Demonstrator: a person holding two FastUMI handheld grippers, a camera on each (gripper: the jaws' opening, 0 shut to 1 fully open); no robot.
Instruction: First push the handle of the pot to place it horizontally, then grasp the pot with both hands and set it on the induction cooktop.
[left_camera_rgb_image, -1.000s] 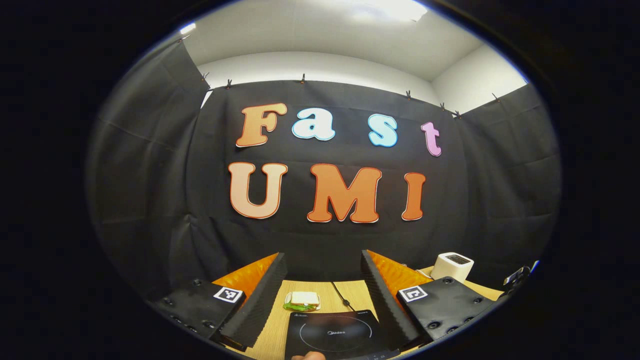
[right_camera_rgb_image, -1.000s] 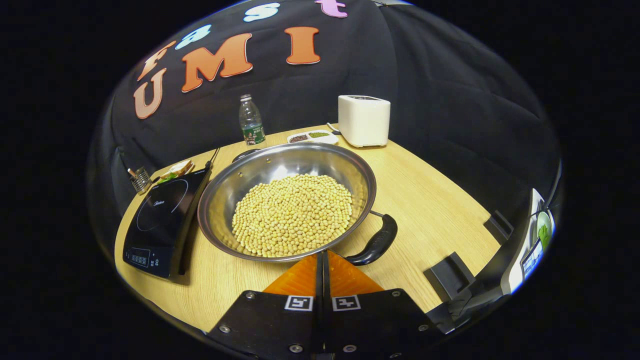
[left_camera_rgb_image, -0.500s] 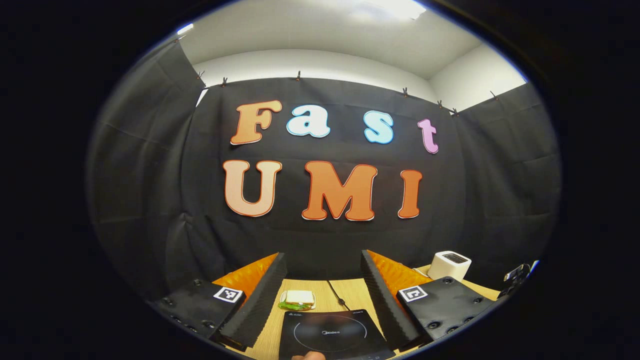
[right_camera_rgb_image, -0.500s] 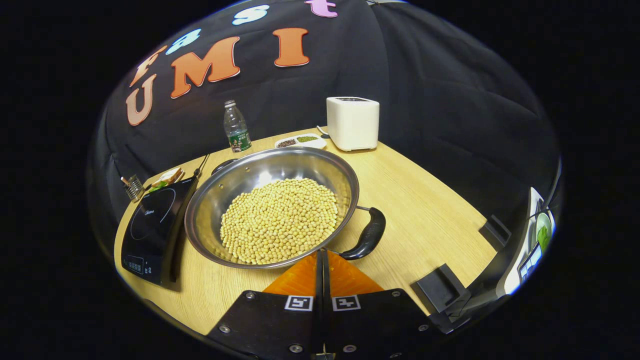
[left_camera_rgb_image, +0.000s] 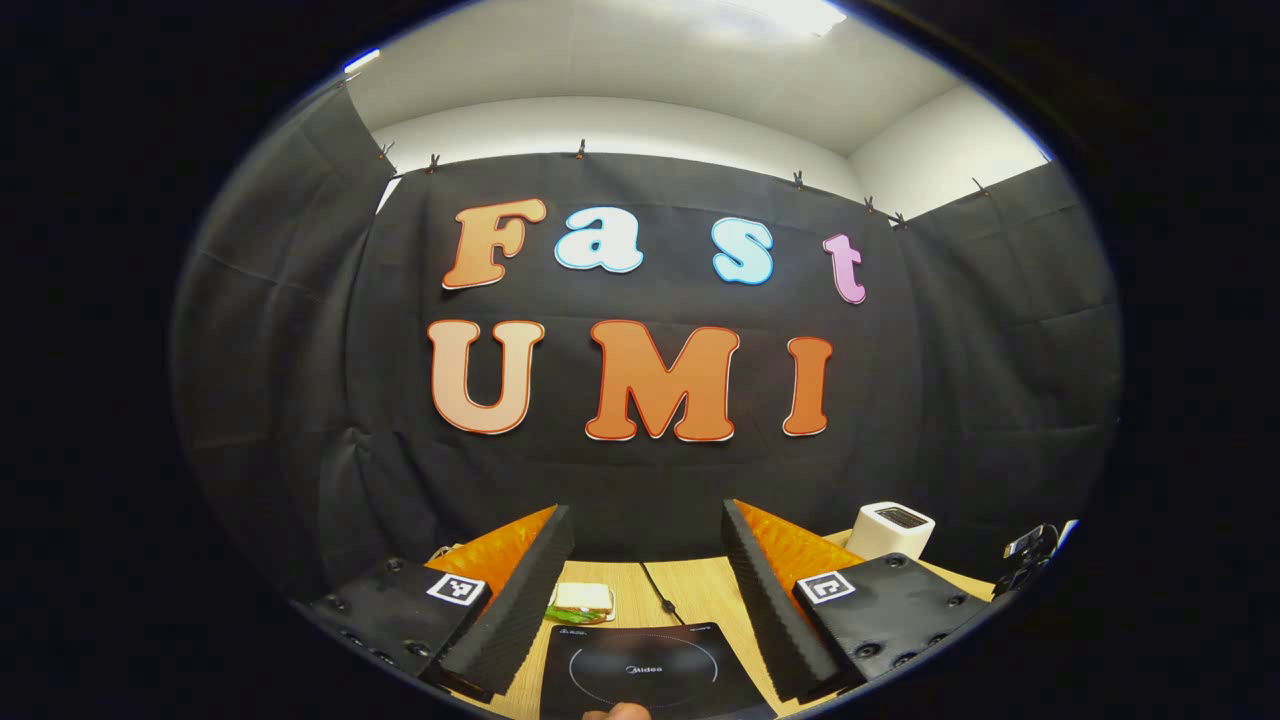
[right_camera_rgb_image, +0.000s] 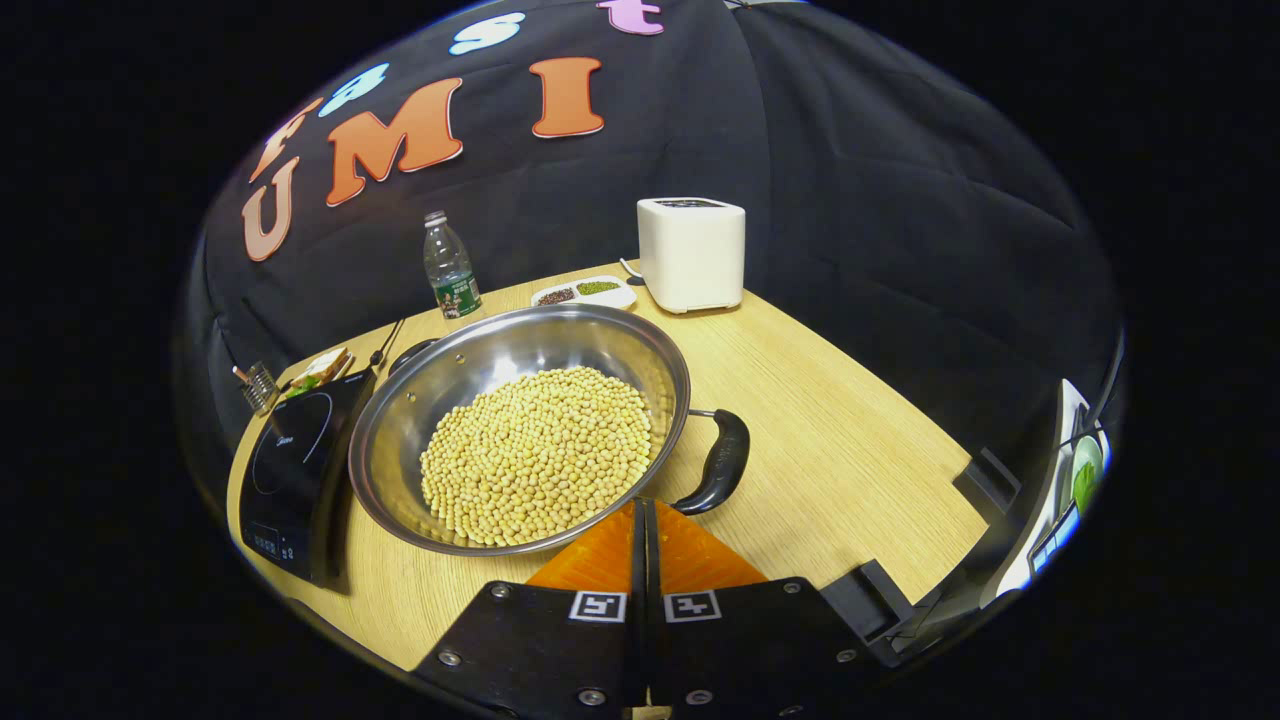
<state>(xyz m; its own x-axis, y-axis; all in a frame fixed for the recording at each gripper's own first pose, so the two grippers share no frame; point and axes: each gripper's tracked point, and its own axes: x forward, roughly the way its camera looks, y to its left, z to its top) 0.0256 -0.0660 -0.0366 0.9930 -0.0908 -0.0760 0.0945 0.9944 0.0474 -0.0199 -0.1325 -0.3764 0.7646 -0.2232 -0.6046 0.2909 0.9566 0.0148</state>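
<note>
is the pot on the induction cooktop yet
No, the pot sits on the table beside the induction cooktop.

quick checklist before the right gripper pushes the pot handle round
1. Right gripper shut for pushing: ok, fingers together.
2. Tips placed against the near handle: cannot tell, they sit beside it at the pot rim.
3. Table free where the handle swings: ok.
4. Soybeans below the rim: ok.
5. Induction cooktop top bare: ok.
6. Left gripper out of the way: ok, open, over the cooktop.
</note>
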